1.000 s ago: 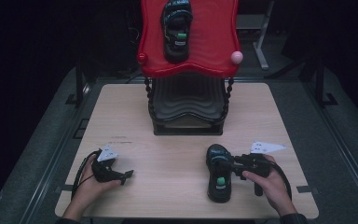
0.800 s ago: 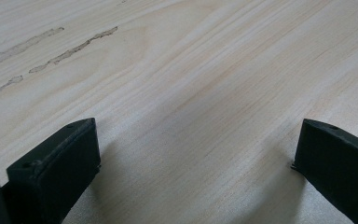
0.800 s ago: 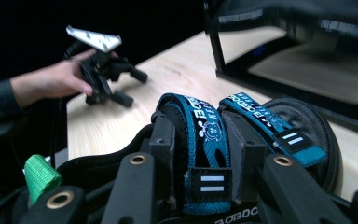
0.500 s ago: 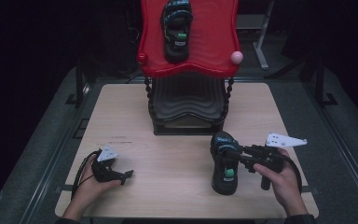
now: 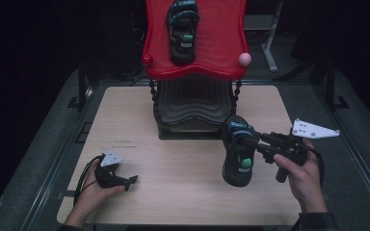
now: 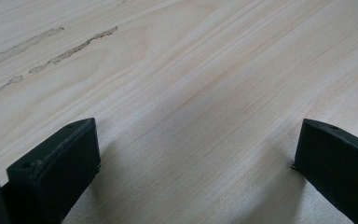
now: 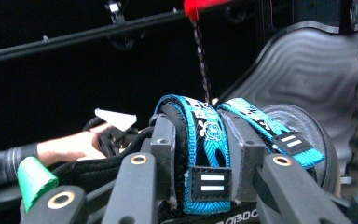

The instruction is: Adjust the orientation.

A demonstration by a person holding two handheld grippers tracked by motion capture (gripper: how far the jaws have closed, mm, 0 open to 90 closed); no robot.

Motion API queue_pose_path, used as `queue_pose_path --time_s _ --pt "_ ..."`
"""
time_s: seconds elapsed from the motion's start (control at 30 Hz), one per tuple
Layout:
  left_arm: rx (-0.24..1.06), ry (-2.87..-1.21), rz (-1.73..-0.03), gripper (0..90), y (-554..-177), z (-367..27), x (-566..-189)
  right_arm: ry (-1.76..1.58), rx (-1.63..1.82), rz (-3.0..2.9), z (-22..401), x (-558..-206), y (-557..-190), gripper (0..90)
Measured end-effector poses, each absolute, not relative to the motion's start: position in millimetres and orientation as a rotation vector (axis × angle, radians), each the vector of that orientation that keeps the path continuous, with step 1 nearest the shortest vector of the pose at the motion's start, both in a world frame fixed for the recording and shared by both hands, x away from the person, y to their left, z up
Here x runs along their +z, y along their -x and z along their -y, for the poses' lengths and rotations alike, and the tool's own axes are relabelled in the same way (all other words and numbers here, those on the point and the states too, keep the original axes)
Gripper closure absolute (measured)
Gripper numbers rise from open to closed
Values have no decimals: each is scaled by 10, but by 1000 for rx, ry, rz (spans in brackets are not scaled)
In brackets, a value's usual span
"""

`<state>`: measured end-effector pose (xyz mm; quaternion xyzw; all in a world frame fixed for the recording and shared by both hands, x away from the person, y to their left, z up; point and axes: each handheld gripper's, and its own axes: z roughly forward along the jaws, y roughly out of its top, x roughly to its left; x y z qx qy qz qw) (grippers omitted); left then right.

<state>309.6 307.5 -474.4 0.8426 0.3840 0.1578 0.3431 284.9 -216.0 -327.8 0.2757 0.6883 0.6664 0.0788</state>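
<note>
A black sandal (image 5: pixel 238 151) with blue straps and a green tab hangs above the wooden table, toe tilted down. My right gripper (image 5: pixel 251 141) is shut on it from the right. In the right gripper view the fingers (image 7: pixel 164 144) pinch the sandal's blue strap (image 7: pixel 209 135) from both sides. A matching sandal (image 5: pixel 182 29) lies on the red top shelf (image 5: pixel 221 43) of the rack. My left gripper (image 5: pixel 125 180) rests on the table at the near left. Its jaws stand wide open over bare wood in the left gripper view (image 6: pixel 196 158).
The rack's dark lower shelf (image 5: pixel 192 103) stands at the back middle of the table (image 5: pixel 183 197), just behind the held sandal. Twisted black posts (image 5: pixel 235 91) carry the red shelf. Black floor surrounds the table.
My right gripper has lifted the sandal off the table and carried it up and a little toward the rack. The left gripper has stayed still.
</note>
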Motion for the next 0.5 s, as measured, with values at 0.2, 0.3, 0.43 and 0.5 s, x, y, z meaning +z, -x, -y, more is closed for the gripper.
queue_pose_path --time_s 0.2,0.3,0.43,0.5 --pt "407 -2192 -998 0 -3096 -3075 -4742 -764 2018 -2014 2193 -2950 -2847 670" --pt "407 -2195 -996 0 -3096 -3077 -4741 -731 2035 -1992 2203 -2790 -2850 671" --pt "407 -2195 -997 0 -3095 -3077 -4741 -680 2062 -1963 2209 -2569 -2855 671" --pt "406 -2199 -996 0 -3095 -3079 -4739 -664 2072 -1947 2210 -2477 -2859 672"
